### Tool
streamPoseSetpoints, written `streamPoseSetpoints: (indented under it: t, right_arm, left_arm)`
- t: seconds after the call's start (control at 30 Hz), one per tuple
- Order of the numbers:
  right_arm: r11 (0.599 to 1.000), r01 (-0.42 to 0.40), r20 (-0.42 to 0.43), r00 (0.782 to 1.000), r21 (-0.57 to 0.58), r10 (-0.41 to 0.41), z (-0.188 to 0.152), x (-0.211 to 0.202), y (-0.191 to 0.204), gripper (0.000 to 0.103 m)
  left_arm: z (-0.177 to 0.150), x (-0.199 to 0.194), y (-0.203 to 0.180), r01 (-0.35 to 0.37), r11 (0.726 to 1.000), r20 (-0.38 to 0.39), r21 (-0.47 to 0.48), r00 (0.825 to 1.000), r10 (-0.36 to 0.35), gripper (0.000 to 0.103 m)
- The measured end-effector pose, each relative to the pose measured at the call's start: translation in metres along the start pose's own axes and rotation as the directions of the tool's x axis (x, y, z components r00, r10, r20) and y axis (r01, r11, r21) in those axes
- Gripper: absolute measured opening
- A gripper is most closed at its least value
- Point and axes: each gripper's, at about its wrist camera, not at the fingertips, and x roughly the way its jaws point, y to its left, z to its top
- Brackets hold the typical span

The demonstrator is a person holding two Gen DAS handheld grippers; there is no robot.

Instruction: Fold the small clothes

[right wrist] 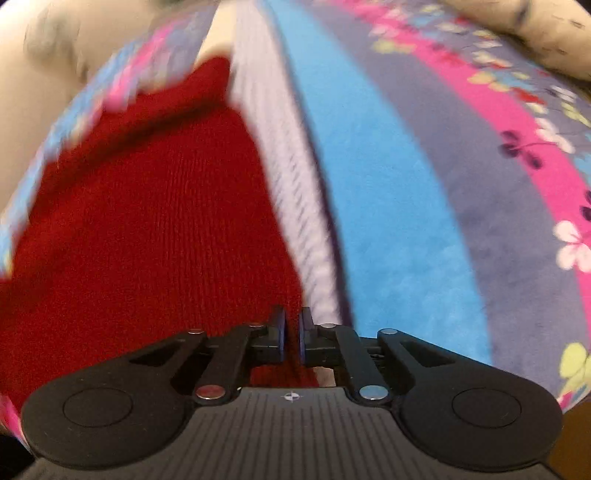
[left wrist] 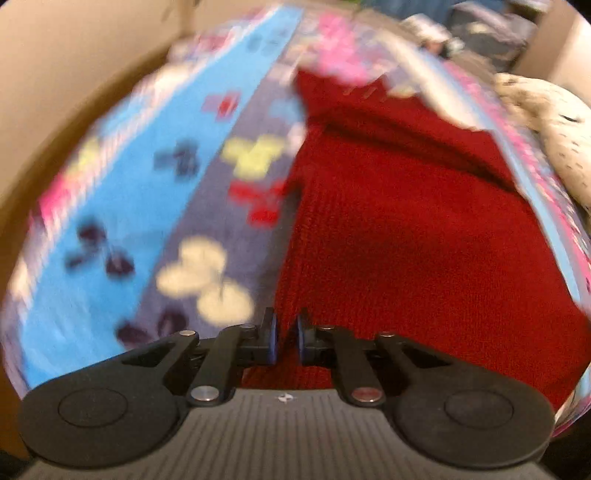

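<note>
A red knitted garment (left wrist: 406,221) lies on a striped bedspread with butterflies (left wrist: 129,206). My left gripper (left wrist: 286,338) is shut on the garment's left edge, red cloth pinched between the blue pads. In the right wrist view the same red garment (right wrist: 147,221) fills the left half. My right gripper (right wrist: 291,338) is shut on its right edge, beside a pale ribbed stripe (right wrist: 295,184) of the bedspread (right wrist: 406,221). Both views are blurred by motion.
A beige wall (left wrist: 55,92) stands along the left of the bed. A cream speckled cushion or soft toy (left wrist: 554,129) lies at the far right, with dark bundled things (left wrist: 491,33) behind it.
</note>
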Motion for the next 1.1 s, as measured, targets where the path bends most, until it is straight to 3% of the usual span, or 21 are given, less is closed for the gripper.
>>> streamPoseSetpoints:
  t: [0.07,0.13,0.23,0.33,0.43,0.5,0.57,0.7,0.83,1.03,1.1]
  right_arm:
    - [0.997,-0.058,0.102,0.993,0.051,0.052,0.005,-0.024,-0.011,0.005]
    - [0.997,-0.036,0.134,0.991,0.066,0.026,0.005,-0.031,-0.017,0.005]
    - [0.998,0.019,-0.004,1.000,0.055,-0.018,-0.001,-0.009,-0.020,0.005]
    - [0.995,0.092,-0.106,0.990,-0.036,-0.096,-0.008,0.014,-0.009,0.007]
    - [0.985,0.163,-0.139,0.976,-0.062,-0.170,-0.011,0.024,-0.003,0.011]
    - [0.983,0.177,-0.150,0.972,-0.043,-0.181,-0.013,0.025,-0.009,0.030]
    - [0.981,0.189,-0.154,0.969,-0.042,-0.193,-0.012,0.030,-0.010,0.040]
    - [0.990,0.143,-0.176,0.974,-0.001,-0.141,-0.013,0.028,-0.011,0.043]
    - [0.990,0.140,-0.181,0.974,-0.002,-0.138,-0.014,0.029,-0.010,0.047]
    - [0.995,0.090,-0.085,0.993,0.045,-0.086,-0.004,0.017,-0.009,0.048]
    - [0.996,0.085,-0.099,0.992,0.015,-0.083,-0.004,0.020,-0.005,0.051]
  left_arm:
    - [-0.005,-0.025,-0.002,0.041,0.999,0.073,0.011,0.996,-0.042,0.010]
    - [-0.013,-0.032,0.009,0.087,0.994,0.066,-0.064,0.994,-0.083,0.010]
    - [-0.016,-0.015,0.021,0.079,0.987,-0.029,-0.138,0.996,-0.084,0.009]
    - [-0.017,0.009,0.015,0.040,0.992,-0.150,-0.121,0.987,-0.058,0.009]
    - [-0.018,0.011,0.011,0.019,0.994,-0.154,-0.103,0.987,-0.035,0.011]
    - [-0.016,0.011,0.012,0.023,0.993,-0.152,-0.116,0.988,-0.040,0.021]
    - [-0.017,0.013,0.013,0.002,0.993,-0.164,-0.120,0.986,-0.022,0.029]
    - [-0.020,0.020,0.010,0.006,0.991,-0.193,-0.135,0.981,-0.032,0.029]
    - [-0.020,0.022,0.007,-0.002,0.993,-0.197,-0.117,0.980,-0.021,0.032]
    - [-0.020,0.020,0.009,-0.014,0.991,-0.191,-0.135,0.981,-0.012,0.034]
    - [-0.020,0.020,0.007,-0.016,0.992,-0.192,-0.126,0.981,-0.009,0.034]
